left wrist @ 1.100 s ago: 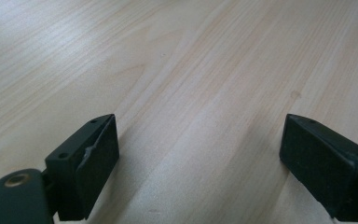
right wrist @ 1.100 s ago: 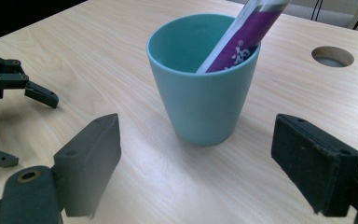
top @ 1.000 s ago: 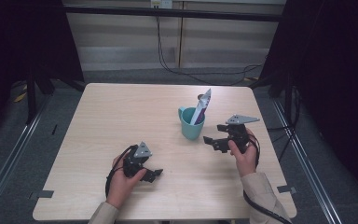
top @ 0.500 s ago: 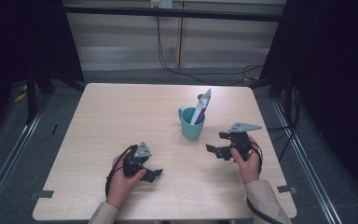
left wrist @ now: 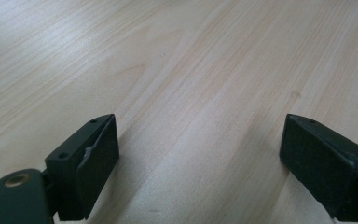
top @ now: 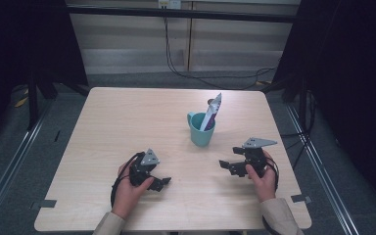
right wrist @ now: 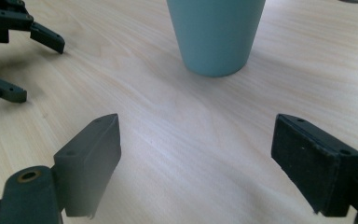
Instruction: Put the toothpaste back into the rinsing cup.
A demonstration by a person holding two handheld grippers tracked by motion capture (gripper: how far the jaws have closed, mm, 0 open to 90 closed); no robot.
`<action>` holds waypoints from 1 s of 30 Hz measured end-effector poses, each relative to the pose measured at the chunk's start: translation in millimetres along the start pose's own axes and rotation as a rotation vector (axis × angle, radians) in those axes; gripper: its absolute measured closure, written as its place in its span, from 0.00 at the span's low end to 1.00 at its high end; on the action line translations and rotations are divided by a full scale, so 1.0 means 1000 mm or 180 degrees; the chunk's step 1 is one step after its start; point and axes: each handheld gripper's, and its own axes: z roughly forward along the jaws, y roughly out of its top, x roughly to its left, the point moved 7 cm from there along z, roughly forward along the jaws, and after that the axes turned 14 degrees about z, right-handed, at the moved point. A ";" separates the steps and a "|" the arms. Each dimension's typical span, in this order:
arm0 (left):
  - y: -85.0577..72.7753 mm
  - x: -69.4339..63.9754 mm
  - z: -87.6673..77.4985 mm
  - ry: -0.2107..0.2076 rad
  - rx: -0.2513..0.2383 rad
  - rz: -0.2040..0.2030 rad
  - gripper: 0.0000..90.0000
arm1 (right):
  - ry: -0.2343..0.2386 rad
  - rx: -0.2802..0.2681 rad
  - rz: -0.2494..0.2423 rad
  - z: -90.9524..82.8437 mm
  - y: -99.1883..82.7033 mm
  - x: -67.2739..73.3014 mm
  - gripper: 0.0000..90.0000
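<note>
A teal mug (top: pixel 201 129) stands upright right of the table's middle, with a purple and silver packet (top: pixel 212 111) sticking out of its top. In the right gripper view the mug (right wrist: pixel 215 33) rises just beyond the jaws. My right gripper (top: pixel 228 166) sits low over the table near its right front, open and empty, pointing left, a short way in front of the mug. My left gripper (top: pixel 160 184) rests near the front left, open with nothing between its jaws, only bare wood (left wrist: pixel 200 116) ahead. The left gripper's jaws (right wrist: pixel 9 60) appear at the upper left of the right gripper view.
The light wooden table (top: pixel 127 117) has bare surface across its left and far parts. Dark curtains and metal floor rails flank it on both sides. Cables (top: pixel 176 58) hang at the back wall beyond the far edge.
My right gripper has drawn back from beside the mug toward the front edge and come lower. The left gripper, mug and packet stay put.
</note>
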 end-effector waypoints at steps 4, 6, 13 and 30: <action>0.000 0.000 0.000 0.0002 -0.0001 -0.0003 0.13 | -0.0007 0.0045 -0.0002 -0.001 -0.008 -0.002 0.17; 0.000 0.000 0.000 0.0003 0.0000 -0.0002 0.13 | -0.0028 0.0065 -0.0006 0.000 -0.013 -0.004 0.17; 0.000 0.000 0.000 0.0000 0.0000 -0.0002 0.13 | -0.0093 0.0146 -0.0013 -0.001 -0.025 -0.009 0.17; 0.000 0.000 0.000 0.0001 -0.0001 -0.0003 0.13 | -0.0221 0.0360 -0.0199 0.004 -0.043 -0.010 0.16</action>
